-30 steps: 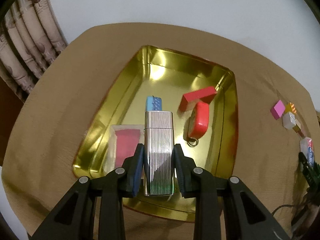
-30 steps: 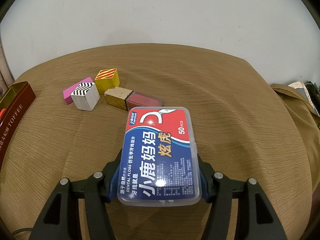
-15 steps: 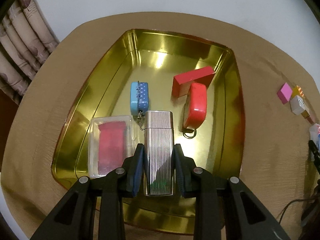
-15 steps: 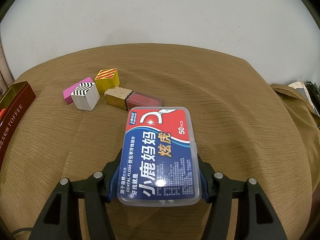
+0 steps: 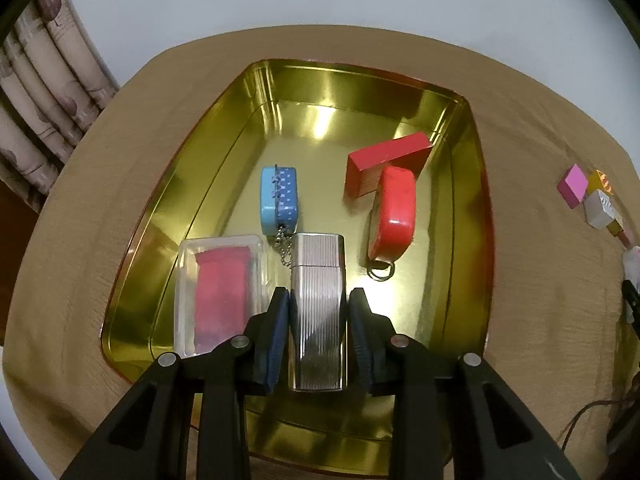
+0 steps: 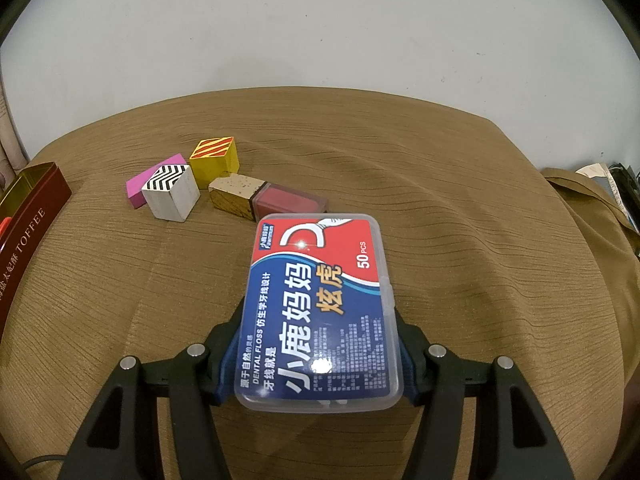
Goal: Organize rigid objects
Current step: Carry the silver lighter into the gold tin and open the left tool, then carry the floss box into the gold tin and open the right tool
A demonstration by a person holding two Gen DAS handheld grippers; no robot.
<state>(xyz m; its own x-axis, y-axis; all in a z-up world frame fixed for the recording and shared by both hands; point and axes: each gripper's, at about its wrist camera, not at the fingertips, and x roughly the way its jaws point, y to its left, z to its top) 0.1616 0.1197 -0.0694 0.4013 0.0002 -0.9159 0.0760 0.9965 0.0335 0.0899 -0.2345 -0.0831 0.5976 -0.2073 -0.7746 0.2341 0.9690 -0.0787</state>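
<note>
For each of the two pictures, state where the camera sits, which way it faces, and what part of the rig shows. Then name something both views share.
Left wrist: on the left gripper, looking down into the gold tray; its fingers flank a silver lighter.
Right wrist: on the right gripper, facing across the brown cloth to the wall; its fingers hold a floss box.
Shared: the pink block and tray.

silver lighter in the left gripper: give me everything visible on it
The lighter is a slim rectangular case of shiny, silver-looking metal with fine lengthwise ribs. A seam near its far end marks off a cap, which looks closed. It points away from the camera, clamped at its long sides between the blue pads of the left gripper, over the near part of the gold tray. Whether it touches the tray floor is unclear.
</note>
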